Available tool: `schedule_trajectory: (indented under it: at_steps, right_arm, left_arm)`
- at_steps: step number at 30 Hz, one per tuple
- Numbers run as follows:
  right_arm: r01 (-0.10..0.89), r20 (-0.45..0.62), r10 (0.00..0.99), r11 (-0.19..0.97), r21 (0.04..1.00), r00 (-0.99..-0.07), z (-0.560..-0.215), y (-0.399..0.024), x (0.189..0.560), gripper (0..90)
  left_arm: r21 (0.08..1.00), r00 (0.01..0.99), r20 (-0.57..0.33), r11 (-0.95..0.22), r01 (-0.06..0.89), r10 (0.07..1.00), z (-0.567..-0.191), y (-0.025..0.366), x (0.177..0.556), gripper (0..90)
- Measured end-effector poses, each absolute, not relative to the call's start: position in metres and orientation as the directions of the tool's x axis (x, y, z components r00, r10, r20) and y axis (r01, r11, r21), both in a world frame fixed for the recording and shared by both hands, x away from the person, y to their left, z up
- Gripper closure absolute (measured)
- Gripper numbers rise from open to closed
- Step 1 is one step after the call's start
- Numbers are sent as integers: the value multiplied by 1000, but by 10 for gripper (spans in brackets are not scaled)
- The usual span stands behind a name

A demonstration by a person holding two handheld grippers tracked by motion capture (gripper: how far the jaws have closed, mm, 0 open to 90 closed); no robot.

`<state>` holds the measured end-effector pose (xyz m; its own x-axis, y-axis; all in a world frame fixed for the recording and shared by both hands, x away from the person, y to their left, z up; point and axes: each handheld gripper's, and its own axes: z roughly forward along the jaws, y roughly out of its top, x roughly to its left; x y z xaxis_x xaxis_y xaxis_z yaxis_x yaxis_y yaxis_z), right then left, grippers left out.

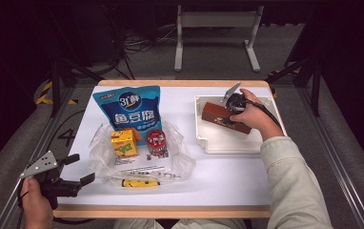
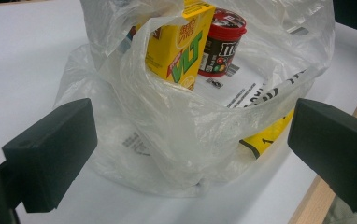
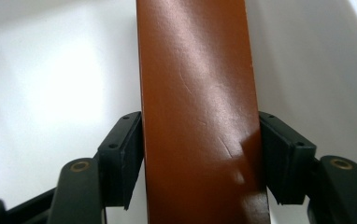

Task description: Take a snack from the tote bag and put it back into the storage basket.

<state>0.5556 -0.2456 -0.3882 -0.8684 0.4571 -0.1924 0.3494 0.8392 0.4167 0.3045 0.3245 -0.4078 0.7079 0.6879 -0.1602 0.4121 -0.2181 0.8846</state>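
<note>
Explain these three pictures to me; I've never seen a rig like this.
No robot here: a person holds a hand tool with two black jaws in each hand. One picture looks down on the table from above; the other two come from cameras riding on each tool. On the table lie a blue pouch, a clear bag holding a yellow carton and a red tub, and a white tray. The left gripper is open, holds nothing and faces the bag. The right gripper has its jaws against both sides of a brown box in the tray.
</note>
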Motion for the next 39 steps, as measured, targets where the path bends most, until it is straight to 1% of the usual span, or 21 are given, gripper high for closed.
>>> schedule_trajectory:
  at_steps: [6, 11, 19, 21, 23, 24, 26, 27, 28, 30, 31, 32, 33, 34, 36, 39]
  right_arm:
    - [349, -189, 465, 828, 440, -865, -385, -247, 554, 344]
    - [329, -202, 470, 810, 484, -859, -375, -251, 550, 333]
    - [300, -198, 485, 762, 574, -852, -350, -257, 532, 335]
    - [296, -195, 489, 750, 592, -850, -345, -258, 527, 353]
    - [291, -189, 492, 736, 611, -850, -341, -258, 523, 384]
    - [291, -184, 494, 731, 618, -850, -340, -259, 521, 410]
    - [302, -161, 490, 730, 614, -857, -339, -259, 516, 497]
    - [302, -161, 490, 730, 614, -857, -339, -259, 516, 497]
    - [322, -138, 498, 722, 612, -856, -339, -259, 515, 530]
    - [352, -101, 508, 714, 606, -855, -340, -261, 512, 648]
    - [362, -87, 513, 707, 607, -854, -341, -262, 511, 691]
    - [374, -74, 519, 700, 609, -851, -342, -263, 510, 760]
    - [388, -59, 526, 694, 607, -848, -342, -264, 509, 805]
    - [388, -61, 530, 690, 611, -846, -342, -265, 508, 827]
    - [388, -59, 535, 681, 621, -843, -342, -268, 508, 898]
    - [404, -45, 549, 665, 628, -834, -345, -271, 508, 899]
  left_arm:
    - [885, 710, -159, -220, 411, 686, -408, 324, 305, 21]
    - [885, 709, -161, -219, 412, 686, -408, 324, 306, 21]
    - [886, 716, -158, -222, 407, 680, -407, 320, 311, 21]
    - [888, 721, -153, -227, 401, 676, -407, 319, 312, 21]
    - [887, 721, -155, -225, 402, 676, -407, 319, 313, 21]
    - [887, 721, -155, -225, 402, 676, -407, 319, 313, 21]
    - [887, 720, -155, -225, 403, 676, -407, 319, 313, 21]
    - [887, 720, -156, -225, 402, 676, -407, 319, 313, 21]
    - [887, 721, -156, -225, 402, 676, -407, 319, 313, 21]
    - [887, 719, -157, -224, 404, 677, -407, 319, 313, 21]
    - [887, 719, -157, -224, 405, 677, -407, 319, 313, 21]
    - [887, 719, -157, -224, 405, 678, -407, 319, 313, 21]
    - [887, 718, -157, -224, 405, 678, -407, 319, 312, 21]
    - [887, 718, -156, -224, 404, 678, -407, 319, 312, 21]
    - [887, 718, -154, -226, 403, 678, -407, 319, 312, 21]
    - [887, 718, -156, -224, 405, 678, -407, 320, 312, 21]
